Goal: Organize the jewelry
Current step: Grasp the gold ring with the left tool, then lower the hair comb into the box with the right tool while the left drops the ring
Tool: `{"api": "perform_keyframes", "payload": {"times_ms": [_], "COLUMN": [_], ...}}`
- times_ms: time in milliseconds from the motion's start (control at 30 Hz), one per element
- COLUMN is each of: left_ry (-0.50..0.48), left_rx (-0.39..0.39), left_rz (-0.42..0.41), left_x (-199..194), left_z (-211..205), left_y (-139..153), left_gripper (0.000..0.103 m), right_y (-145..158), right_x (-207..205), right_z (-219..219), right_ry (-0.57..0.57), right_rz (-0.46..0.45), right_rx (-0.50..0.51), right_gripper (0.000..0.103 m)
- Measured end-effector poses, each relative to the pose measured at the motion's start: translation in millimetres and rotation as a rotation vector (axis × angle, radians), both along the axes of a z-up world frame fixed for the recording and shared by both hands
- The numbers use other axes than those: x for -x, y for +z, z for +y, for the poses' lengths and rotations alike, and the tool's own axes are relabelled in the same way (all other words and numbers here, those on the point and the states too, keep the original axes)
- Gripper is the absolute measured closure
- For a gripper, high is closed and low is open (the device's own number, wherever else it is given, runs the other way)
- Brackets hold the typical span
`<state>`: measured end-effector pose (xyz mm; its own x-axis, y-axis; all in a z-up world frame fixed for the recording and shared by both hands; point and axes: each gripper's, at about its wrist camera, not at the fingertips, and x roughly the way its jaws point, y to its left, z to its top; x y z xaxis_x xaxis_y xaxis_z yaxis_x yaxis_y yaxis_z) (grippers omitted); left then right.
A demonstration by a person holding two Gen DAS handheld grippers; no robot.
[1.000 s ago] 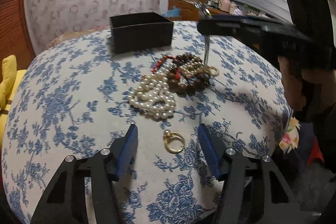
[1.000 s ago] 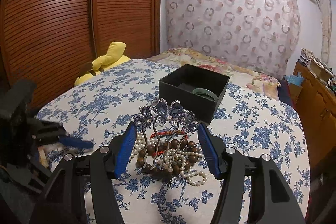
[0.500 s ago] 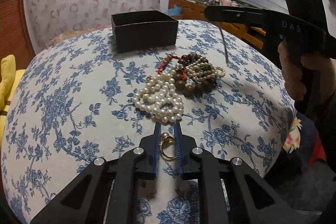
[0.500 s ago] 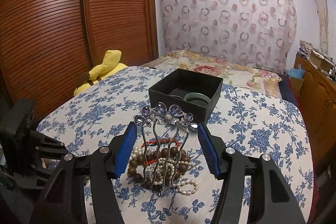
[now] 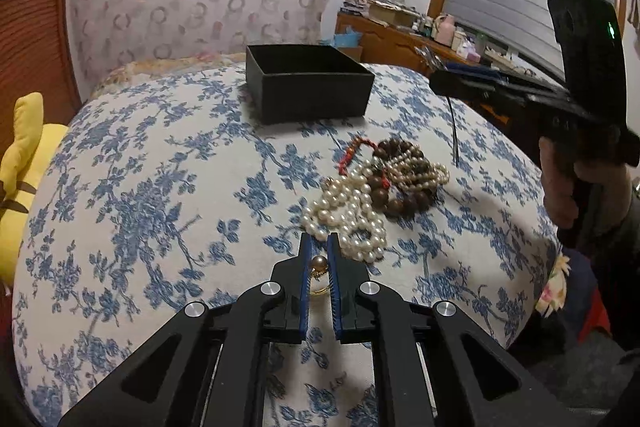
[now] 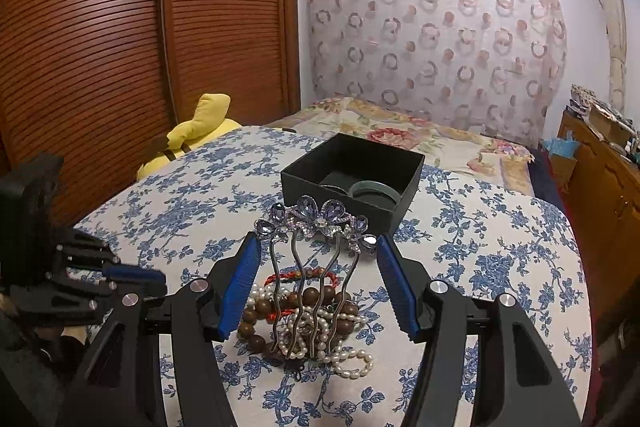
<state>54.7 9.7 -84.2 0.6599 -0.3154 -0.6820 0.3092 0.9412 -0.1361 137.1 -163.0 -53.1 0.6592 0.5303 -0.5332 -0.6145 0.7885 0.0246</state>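
My left tongs [image 5: 319, 259] are closed on the gold ring [image 5: 319, 277], its round bead pinched between the blue pads and the band hanging just behind. It sits low over the blue-flowered bed [image 5: 140, 195], right at the near edge of the pearl strand [image 5: 348, 223]. The ring looks tiny, hard and slick — almost weightless, so I judge the danger is not load but a twist or a pop-out from between the pads. The bead is the only bulky part to hold; the thin band would likely slide.

My right tongs [image 6: 318, 281] stand wide, yet the hair comb [image 6: 316, 247] spans the gap, its jewelled top seeming to reach both pads; I read that as a light hold by its ends, though contact is hard to confirm. The comb is stiff, with thin wavy prongs pointing down over the heap, and glued stones on top that I would not want to squeeze hard.

Both pieces should go to the black box [image 6: 352, 179], which stands well beyond the heap and already holds a green bangle [image 6: 374, 193]. Between my left tongs and the box lie the pearls, the wooden bead bracelet [image 5: 404, 183] and a red cord [image 5: 354, 153] — all soft, loopy and tangled together, apt to snag a prong or trail along. A yellow plush toy [image 5: 20, 163] lies off at the bed's left side, out of the path.
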Motion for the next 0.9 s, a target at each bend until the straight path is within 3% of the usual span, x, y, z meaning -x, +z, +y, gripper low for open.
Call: {"api": "perform_keyframes", "payload": {"times_ms": [433, 700, 900], "left_ry": [0.004, -0.004, 0.001], "left_rx": [0.035, 0.057, 0.063], "left_rz": [-0.037, -0.1, -0.103], "left_x": [-19.7, -71.5, -117.8], "left_z": [6.1, -0.9, -4.2], "left_y": [22.3, 60.8, 73.0], "left_gripper": [0.096, 0.096, 0.096], "right_y": [5.5, 18.8, 28.9], "right_x": [-7.0, -41.4, -76.4], "right_z": [0.5, 5.6, 15.2], "right_ry": [-0.004, -0.02, -0.024], "right_rz": [-0.02, -0.037, -0.057], "right_rx": [-0.003, 0.004, 0.005], "right_gripper": [0.041, 0.041, 0.041]}}
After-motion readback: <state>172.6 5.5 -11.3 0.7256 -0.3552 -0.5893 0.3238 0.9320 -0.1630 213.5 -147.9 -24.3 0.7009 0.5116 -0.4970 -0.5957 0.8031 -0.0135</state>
